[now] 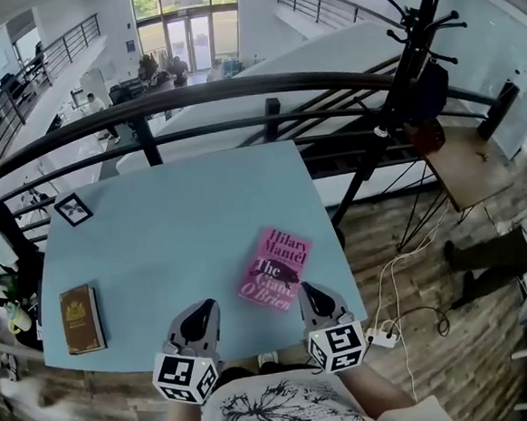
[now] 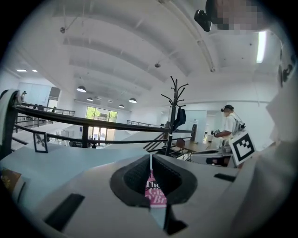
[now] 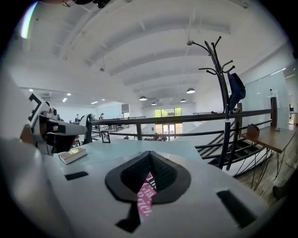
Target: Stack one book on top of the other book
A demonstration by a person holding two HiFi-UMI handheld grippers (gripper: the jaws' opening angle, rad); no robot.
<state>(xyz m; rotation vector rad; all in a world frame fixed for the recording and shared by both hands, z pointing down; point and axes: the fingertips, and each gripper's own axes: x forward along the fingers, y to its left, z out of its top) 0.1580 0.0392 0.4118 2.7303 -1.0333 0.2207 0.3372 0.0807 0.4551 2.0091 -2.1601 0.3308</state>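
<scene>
Head view, looking steeply down: a pale blue table [image 1: 183, 225] w/ two books on it and two hand-held claws at its near edge. L claw [image 1: 201, 313] is clenched, jaws pressed together w/ nothing btwn them. R claw [image 1: 310, 299] is the same: clenched, empty. They sit side by side, a gap btwn them, both aimed fwd across the table.

Pink book [image 1: 274, 269] lies flat, cover up, just ahead of the claws. It sits in the gap btwn them but closer to the R claw, whose tip is just beside the book's near right corner; contact can't be told. Each gripper view shows a sliver of pink cover through the slit below the shut jaws, so the book is ahead of and below both. Its long axis runs away from the claws, far end leaning right.

Brown book [image 1: 81, 318] lies flat well off to the left of the L claw, near the table's near left corner, long axis also pointing roughly away. L claw is the nearer one to it.

Judgement: stacking not yet begun; the books are well apart. Pink book is the close target, R claw best placed. Jaws must open first, and the carry then goes left, past the L claw.
</scene>
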